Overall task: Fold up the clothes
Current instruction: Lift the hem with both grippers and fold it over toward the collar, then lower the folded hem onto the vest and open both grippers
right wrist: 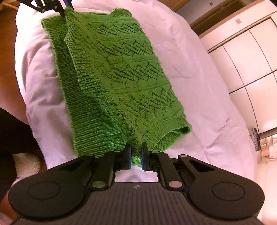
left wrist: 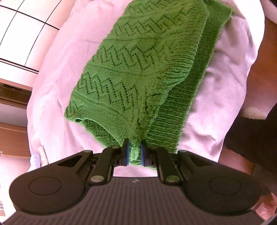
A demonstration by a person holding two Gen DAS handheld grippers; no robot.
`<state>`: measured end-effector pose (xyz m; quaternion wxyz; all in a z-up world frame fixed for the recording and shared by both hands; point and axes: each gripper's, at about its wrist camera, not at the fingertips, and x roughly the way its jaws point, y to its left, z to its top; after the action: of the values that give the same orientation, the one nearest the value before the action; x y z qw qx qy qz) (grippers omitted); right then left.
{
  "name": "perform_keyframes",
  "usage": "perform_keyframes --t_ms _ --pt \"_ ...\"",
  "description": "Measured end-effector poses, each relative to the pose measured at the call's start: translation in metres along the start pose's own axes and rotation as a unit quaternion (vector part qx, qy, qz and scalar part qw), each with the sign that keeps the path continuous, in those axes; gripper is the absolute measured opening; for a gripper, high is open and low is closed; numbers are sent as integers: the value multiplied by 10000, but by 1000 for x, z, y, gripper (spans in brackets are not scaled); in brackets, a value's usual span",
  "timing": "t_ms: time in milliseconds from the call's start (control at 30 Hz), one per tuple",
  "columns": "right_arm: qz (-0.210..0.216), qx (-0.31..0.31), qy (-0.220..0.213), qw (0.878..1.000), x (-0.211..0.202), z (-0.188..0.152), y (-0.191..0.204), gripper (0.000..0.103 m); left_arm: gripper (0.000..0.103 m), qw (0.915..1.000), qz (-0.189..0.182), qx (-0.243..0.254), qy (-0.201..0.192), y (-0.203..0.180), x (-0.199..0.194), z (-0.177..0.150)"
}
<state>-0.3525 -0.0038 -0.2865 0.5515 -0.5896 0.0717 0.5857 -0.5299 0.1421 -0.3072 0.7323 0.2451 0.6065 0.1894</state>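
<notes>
A green knitted sweater [left wrist: 138, 65] with a zigzag pattern hangs stretched between my two grippers above a white bed [left wrist: 57, 90]. My left gripper [left wrist: 134, 148] is shut on one bunched end of the sweater. My right gripper [right wrist: 135, 153] is shut on the other bunched end of the sweater [right wrist: 117, 72]. A patterned layer lies over a plain ribbed layer. In the right wrist view the left gripper [right wrist: 65, 10] shows at the top left, pinching the far end.
The white bed [right wrist: 199, 86] spreads under the sweater. White cabinet doors [right wrist: 245, 57] stand to the right. A wooden floor and a person's dark trouser leg [right wrist: 12, 135] with a light slipper [right wrist: 26, 164] are at the bed's edge.
</notes>
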Motion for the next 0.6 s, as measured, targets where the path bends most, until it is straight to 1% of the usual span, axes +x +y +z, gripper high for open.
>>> perform_keyframes --t_ms 100,167,200,233,300,333,367,400,433,467,533,567,600 --pt "22 -12 142 9999 17 6 8 10 16 9997 79 -13 233 -7 19 5" --pt "107 -56 351 9993 35 10 14 13 16 9995 124 -27 283 -10 19 5" --pt "151 -61 435 9989 39 11 16 18 17 9995 115 -80 286 -11 17 3" --pt "218 -20 481 9986 40 12 15 28 18 9992 -17 -265 294 -5 11 -1" --pt "413 387 491 9972 33 10 1 37 19 9971 -282 -639 314 7 0 -8" --pt "514 628 494 9955 29 9 -8 39 19 9949 -420 -856 332 14 -6 -13" --pt "617 957 506 9922 23 8 -18 39 19 9914 -573 -1128 319 22 -14 -17" --pt "749 1378 509 9863 17 6 -31 39 19 9871 -720 -1401 299 29 -23 -22" --pt "915 1838 468 9776 13 3 -44 40 19 9816 -840 -1698 237 36 -31 -23" --pt "1088 2377 386 9645 7 0 -57 40 19 9739 -976 -2046 125 45 -37 -22" --pt "1406 3311 177 9329 1 -2 -74 40 19 9574 -1190 -2630 -75 58 -42 -16" --pt "1509 3612 96 9202 4 0 -79 40 19 9508 -1253 -2830 -131 62 -40 -12" --pt "1584 3831 37 9100 8 3 -82 40 19 9461 -1284 -2970 -137 63 -32 -5"
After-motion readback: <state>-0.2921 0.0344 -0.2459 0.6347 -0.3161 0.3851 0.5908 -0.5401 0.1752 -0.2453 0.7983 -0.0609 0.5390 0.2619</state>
